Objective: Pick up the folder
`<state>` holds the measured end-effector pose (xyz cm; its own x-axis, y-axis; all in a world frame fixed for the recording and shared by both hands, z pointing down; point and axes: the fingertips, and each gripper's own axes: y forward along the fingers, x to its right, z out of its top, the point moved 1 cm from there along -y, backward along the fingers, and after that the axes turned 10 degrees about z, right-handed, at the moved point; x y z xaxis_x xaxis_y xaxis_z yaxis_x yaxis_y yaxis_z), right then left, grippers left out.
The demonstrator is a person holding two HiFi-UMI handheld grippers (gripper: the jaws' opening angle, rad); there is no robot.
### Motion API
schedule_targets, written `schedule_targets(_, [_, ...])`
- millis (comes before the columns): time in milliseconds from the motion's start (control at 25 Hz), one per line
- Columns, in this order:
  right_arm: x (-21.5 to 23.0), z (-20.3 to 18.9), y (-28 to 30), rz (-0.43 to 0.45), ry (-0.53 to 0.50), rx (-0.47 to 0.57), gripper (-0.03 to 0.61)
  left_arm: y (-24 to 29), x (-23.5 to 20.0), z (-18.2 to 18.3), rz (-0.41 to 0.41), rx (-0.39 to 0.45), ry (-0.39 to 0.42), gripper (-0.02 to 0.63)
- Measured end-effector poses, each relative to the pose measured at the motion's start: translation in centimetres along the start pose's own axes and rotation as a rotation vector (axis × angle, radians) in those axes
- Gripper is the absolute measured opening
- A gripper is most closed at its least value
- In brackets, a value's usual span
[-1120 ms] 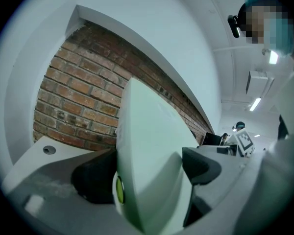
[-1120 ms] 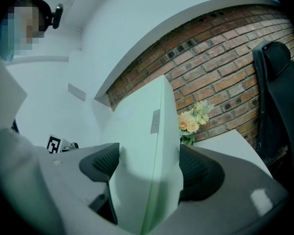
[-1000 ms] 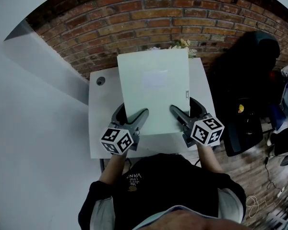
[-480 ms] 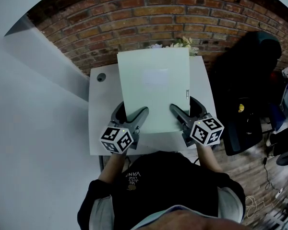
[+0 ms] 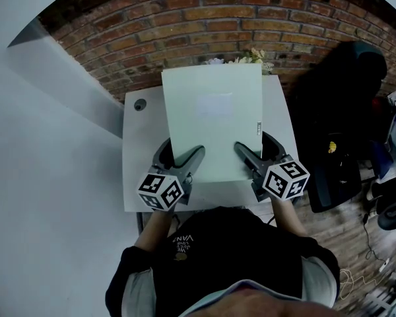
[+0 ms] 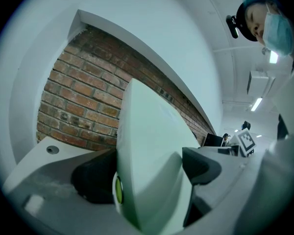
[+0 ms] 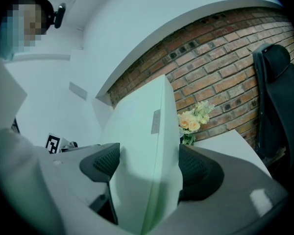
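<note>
The pale green folder (image 5: 212,127) hangs over the white table (image 5: 140,177), the left gripper (image 5: 178,156) clamped on its near edge at seven o'clock and the right gripper (image 5: 256,147) at five; it looks light, stiff and slick, so these corner holds suit it.

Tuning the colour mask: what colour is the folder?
Pale green folder, clearest in the head view.
</note>
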<state>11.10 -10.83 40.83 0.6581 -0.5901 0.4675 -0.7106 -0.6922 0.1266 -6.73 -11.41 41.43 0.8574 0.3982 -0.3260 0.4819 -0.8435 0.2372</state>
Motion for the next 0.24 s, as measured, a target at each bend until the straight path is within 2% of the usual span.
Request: schedule_targets(240, [-0.14,-0.04,-0.06,0.004,0.001,-0.008,0.367,-0.16,0.09,0.01,0.002,0.001,-0.001,0.422])
